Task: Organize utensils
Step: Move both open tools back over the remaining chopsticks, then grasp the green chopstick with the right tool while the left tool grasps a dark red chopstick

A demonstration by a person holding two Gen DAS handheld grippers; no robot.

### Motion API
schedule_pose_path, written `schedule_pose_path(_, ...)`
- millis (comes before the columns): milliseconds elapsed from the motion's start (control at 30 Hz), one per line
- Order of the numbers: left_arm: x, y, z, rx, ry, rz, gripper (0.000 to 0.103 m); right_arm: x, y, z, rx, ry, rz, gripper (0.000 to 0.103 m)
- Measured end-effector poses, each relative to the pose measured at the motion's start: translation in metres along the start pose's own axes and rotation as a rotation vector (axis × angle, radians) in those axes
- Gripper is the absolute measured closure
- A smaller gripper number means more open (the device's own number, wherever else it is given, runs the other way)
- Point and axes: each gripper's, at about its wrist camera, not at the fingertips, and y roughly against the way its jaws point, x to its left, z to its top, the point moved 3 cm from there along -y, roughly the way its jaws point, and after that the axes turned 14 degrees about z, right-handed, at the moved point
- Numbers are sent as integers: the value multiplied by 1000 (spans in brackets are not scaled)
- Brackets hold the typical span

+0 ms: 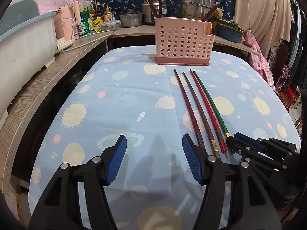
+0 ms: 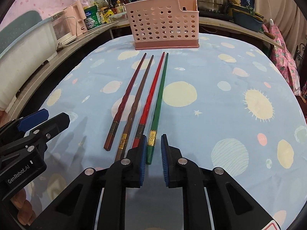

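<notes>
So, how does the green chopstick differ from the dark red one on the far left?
The green chopstick lies rightmost and its butt sits between the right gripper's fingers; the dark red chopstick lies leftmost, away from both grippers. The green one's band looks bright gold, the dark red one's dull. Both lie flat, tips toward the pink holder.

The surface [image 2: 220,72] carries a space-print cloth, four chopsticks [image 2: 145,103] side by side, a pink holder [image 2: 165,25] near its far edge.

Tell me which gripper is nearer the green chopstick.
Right. The right gripper has its jaws on either side of the green chopstick at its thick end, not yet pressing it. The left gripper hangs open over bare cloth, beyond the other three chopsticks.
</notes>
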Motion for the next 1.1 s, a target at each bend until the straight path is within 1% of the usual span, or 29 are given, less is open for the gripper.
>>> schedule_pose_path(167,0,0,0,0,0,-2,46,-2,-1,-2,6,-4,-4,95)
schedule_pose_path(433,-2,0,-1,3,-1,-11,46,-7,2,-4,0,-6,-19,96)
schedule_pose_path(633,-6,-3,-2,15,-2,-25,46,-18,12,-10,-11,-26,-44,96)
schedule_pose_path(767,-13,-4,-1,14,-13,-36,46,-25,21,-16,-18,-48,-56,96)
schedule_pose_path(900,-24,-8,0,24,-22,-65,46,-31,30,-23,-20,-67,-60,96)
schedule_pose_path(1100,-41,-15,0,35,-44,-80,44,-34,38,-31,-22,-83,-58,96)
